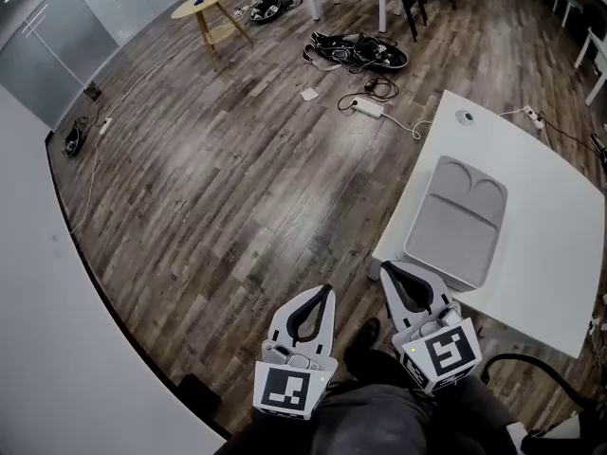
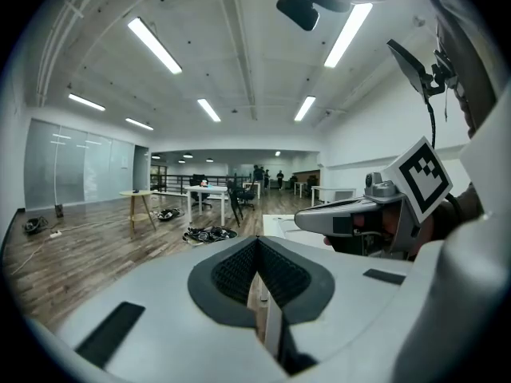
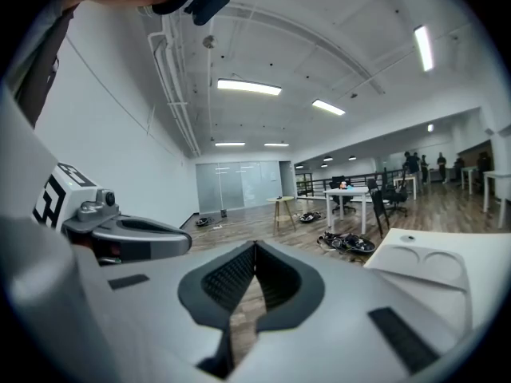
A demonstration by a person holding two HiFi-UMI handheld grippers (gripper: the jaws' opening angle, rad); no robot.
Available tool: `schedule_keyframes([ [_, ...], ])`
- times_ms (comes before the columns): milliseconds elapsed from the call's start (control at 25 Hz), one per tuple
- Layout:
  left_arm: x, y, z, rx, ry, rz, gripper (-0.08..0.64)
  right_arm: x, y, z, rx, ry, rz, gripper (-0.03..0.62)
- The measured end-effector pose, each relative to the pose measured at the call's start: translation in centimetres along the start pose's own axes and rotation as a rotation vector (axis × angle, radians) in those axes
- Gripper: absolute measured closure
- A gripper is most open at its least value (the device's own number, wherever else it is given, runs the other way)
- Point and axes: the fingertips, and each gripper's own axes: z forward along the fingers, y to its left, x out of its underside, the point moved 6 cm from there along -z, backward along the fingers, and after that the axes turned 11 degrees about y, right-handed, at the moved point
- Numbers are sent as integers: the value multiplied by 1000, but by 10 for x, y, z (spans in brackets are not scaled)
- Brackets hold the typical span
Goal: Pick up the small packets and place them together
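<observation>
At left and far, wood floor (image 1: 237,178). At right, white table (image 1: 560,273) with grey tray (image 1: 455,226) lying on it. Nearest, left gripper (image 1: 326,290) and right gripper (image 1: 385,267) side by side, jaws of each pressed together, nothing between. Whereabouts of small packets: cannot tell.

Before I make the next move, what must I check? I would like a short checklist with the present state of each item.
1. Left tool is empty: ok. Its jaws are together with nothing between them.
2. Right tool is empty: ok. Its jaws are together and hold nothing.
3. Jaws are open, ready for a pick: not ok. Both tools are shut.
4. Small packets are in sight: not ok. None shows in any view.
5. Grey tray on the white table is free: ok. Nothing lies in its compartments.
</observation>
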Motion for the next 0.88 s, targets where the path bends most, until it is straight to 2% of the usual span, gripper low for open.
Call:
schedule_keyframes([
  [200, -29, 14, 44, 76, 8, 49, 572, -13, -26, 8, 71, -28, 32, 588],
  [440, -80, -12, 95, 244, -12, 207, 572, -27, -67, -20, 233, -105, 102, 588],
  [560, -100, -39, 117, 358, -21, 288, 572, -24, -86, -46, 351, -141, 154, 588],
  [720, -105, -59, 147, 537, -29, 392, 572, -9, -98, -64, 534, -191, 234, 588],
  [880, -98, -81, 176, 727, -26, 505, 572, 12, -99, -77, 772, -227, 260, 588],
])
